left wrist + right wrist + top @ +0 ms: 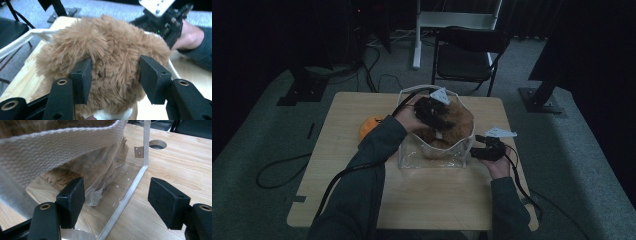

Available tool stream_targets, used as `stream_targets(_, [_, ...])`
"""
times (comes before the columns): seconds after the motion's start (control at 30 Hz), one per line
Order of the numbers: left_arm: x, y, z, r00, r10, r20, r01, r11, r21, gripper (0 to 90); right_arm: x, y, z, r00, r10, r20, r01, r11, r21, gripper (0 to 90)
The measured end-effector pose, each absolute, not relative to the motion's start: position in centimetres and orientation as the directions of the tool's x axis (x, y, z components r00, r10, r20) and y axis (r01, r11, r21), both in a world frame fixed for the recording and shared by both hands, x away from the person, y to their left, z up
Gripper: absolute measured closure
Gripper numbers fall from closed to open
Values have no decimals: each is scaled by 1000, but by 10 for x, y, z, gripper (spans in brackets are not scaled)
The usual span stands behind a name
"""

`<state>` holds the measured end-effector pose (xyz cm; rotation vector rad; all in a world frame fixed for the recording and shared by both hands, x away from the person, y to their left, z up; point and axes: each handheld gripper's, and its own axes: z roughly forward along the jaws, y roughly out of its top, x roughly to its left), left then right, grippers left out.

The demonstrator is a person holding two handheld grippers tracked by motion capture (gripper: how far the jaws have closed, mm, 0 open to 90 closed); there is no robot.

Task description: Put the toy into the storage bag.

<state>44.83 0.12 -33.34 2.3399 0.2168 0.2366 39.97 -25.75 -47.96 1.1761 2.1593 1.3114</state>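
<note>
Nearest in the high view, the person's sleeves rise from the bottom edge over the pale wooden bench [422, 200]. At centre right the right tool [482, 150] lies level beside the right wall of a clear plastic tote bag [412, 159]. In the right gripper view its jaws stand apart, the bag's bottom corner edge [125, 195] between them with neither pad pressing on it, and the bag's white webbing handle [50, 147] crosses the upper left of that frame.

A little farther up, at frame centre, the left tool [438, 125] reaches down into the mouth of the bag onto a brown plush toy [457, 122]. The left gripper view shows its two jaws sunk into the fur of the plush toy [112, 60] on either side, so I judge it clamped on the toy; how firmly I cannot tell.

The toy sits mostly inside the bag, its furry top bulging above the rim. By my reading the packing is well along: the toy is in, but not yet settled below the rim or released.

Left of the bag an orange round object [371, 126] lies on the bench, well apart from both tools and possibly next to go in. Beyond the far edge stands a black folding chair [467, 55].
</note>
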Motion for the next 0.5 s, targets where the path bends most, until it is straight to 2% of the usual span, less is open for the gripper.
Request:
stream_targets(0.2, [447,-1,-334,969,220,112,85,-721,688,481,400,-258,-480,-597,794,114,468,229,854,302])
stream_targets(0.5, [453,13,-333,962,260,88,117,-680,724,449,400,-259,-481,-600,792,113,468,233,852,302])
